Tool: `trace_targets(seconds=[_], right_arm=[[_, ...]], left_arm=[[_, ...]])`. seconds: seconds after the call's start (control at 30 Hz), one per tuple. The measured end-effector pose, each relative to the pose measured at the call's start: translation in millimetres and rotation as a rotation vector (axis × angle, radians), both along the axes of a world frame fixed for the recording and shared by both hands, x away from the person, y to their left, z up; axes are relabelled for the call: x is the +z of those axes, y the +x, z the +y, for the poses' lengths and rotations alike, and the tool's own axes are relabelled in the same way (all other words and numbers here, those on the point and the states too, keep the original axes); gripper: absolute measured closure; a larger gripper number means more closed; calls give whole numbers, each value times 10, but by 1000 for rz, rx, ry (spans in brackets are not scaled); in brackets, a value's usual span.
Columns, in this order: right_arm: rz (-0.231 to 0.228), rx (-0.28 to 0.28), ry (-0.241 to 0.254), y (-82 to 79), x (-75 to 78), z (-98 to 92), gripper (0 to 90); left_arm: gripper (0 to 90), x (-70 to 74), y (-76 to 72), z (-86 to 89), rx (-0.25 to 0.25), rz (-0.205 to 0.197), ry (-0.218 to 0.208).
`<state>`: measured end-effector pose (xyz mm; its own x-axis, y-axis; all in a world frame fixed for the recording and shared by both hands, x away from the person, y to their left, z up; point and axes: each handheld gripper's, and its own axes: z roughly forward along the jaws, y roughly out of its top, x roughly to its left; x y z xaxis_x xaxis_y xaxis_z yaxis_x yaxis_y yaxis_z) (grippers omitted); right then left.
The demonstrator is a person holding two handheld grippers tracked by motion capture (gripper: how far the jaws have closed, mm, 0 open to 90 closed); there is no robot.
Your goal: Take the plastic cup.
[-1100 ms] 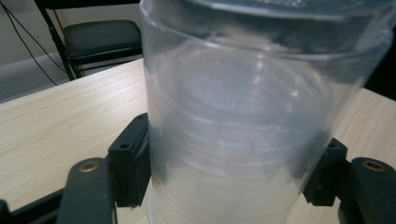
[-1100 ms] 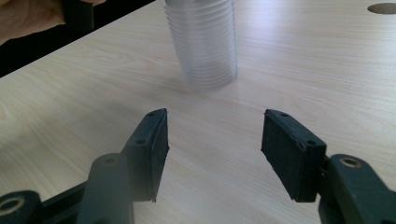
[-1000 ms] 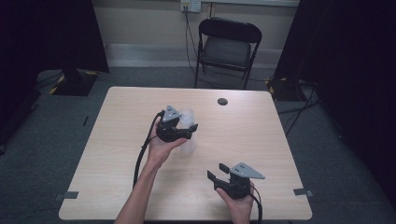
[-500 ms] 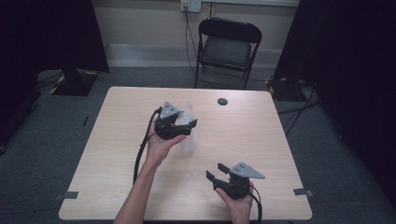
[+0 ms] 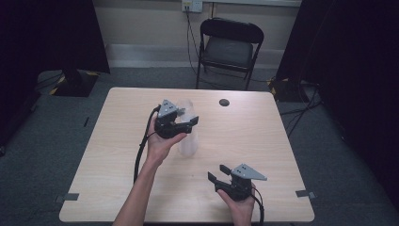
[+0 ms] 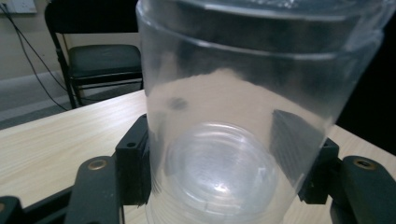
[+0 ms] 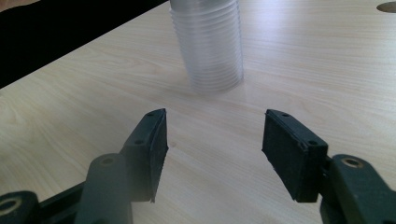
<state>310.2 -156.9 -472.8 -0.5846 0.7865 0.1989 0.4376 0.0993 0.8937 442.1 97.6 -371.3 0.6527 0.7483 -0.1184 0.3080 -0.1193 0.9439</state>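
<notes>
- The stack of cups [image 5: 188, 134], at the middle of the high view, is clear and colourless, milky where the walls overlap; fine ribbed rings band its lower part [image 7: 212, 56].
- The left gripper [image 5: 186, 123] is black, with a grey three-cornered plate on top; its fingers [image 6: 133, 163] are matt black with brass-coloured rivets.
- The right gripper [image 5: 216, 174], lower right of the high view, is black under a grey plate too.
- The table [image 5: 122, 141] is pale beech with a fine lengthwise wood grain; a dark round cap [image 5: 224, 102] sits near its far edge.
- The folding chair [image 5: 230, 47], at top centre, is black.
- The carpet [image 5: 42, 141] is speckled grey.
</notes>
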Motion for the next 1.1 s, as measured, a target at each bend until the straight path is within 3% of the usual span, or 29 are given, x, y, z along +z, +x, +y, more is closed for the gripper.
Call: trace_targets(seconds=[0.3,0.67,0.77,1.0,1.1], right_arm=[[-4,-5,-1,-11,5,-11,411],[-4,-3,-6,-1,-13,-7,427],[-6,-3,-9,-2,-8,2,428],[-6,0,-11,-5,-6,6,429],[-10,-2,-10,-10,-1,2,430]], left_arm=[[363,85,-55,48,11,-33,-48],[368,154,-108,127,9,-41,-95],[368,183,-124,169,0,-28,-122],[368,247,-186,277,0,-42,-157],[366,265,-212,358,7,-41,-193]])
